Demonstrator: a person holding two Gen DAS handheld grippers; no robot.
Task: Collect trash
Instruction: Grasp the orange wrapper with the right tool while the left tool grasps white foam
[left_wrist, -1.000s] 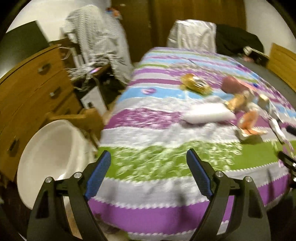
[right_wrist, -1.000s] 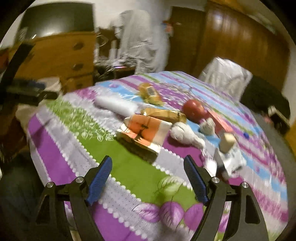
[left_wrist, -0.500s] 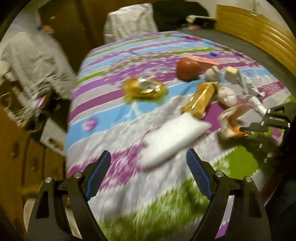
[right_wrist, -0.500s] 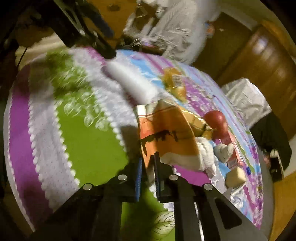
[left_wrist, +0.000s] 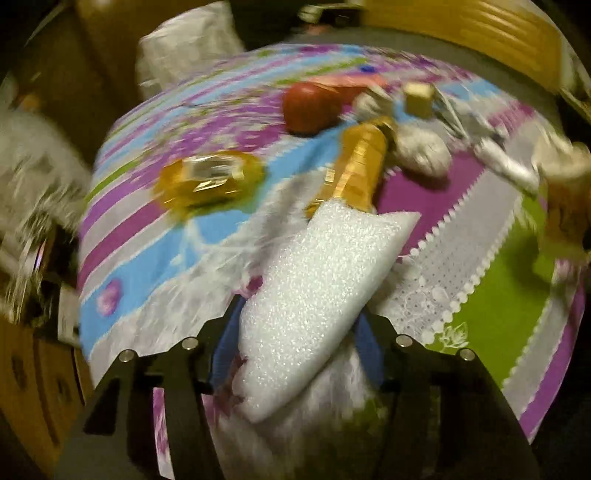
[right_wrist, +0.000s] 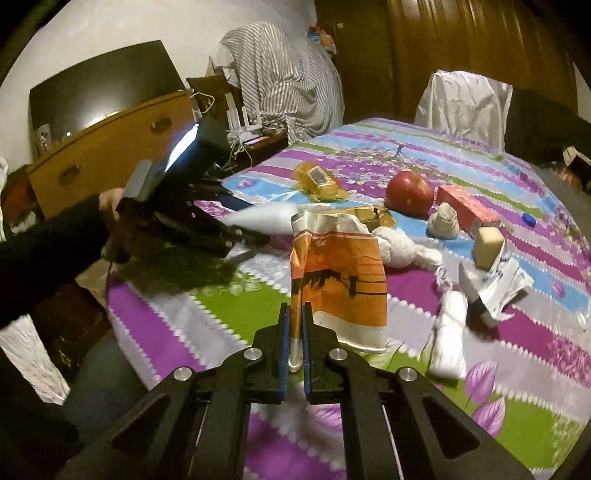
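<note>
My left gripper (left_wrist: 295, 325) is shut on a white foam sheet (left_wrist: 314, 291) lying on the striped bedspread (left_wrist: 480, 314). The foam also shows in the right wrist view (right_wrist: 269, 218), with the left gripper (right_wrist: 255, 236) at its end. My right gripper (right_wrist: 294, 321) is shut on an orange and white wrapper (right_wrist: 343, 284) and holds it up above the bed. Other trash lies on the bed: a yellow wrapper (left_wrist: 207, 181), a gold wrapper (left_wrist: 360, 166), crumpled tissue (left_wrist: 421, 155) and a white paper twist (right_wrist: 448, 332).
A red apple (right_wrist: 409, 192), a pink box (right_wrist: 467, 210), a tan block (right_wrist: 487, 247) and torn silver packaging (right_wrist: 502, 284) lie on the bed. A wooden dresser (right_wrist: 107, 147) stands left of the bed. A striped cloth (right_wrist: 280, 81) hangs behind.
My left gripper has moved in and closed on the white foam sheet. My right gripper has lifted the orange wrapper off the bed and swung to face the room.
</note>
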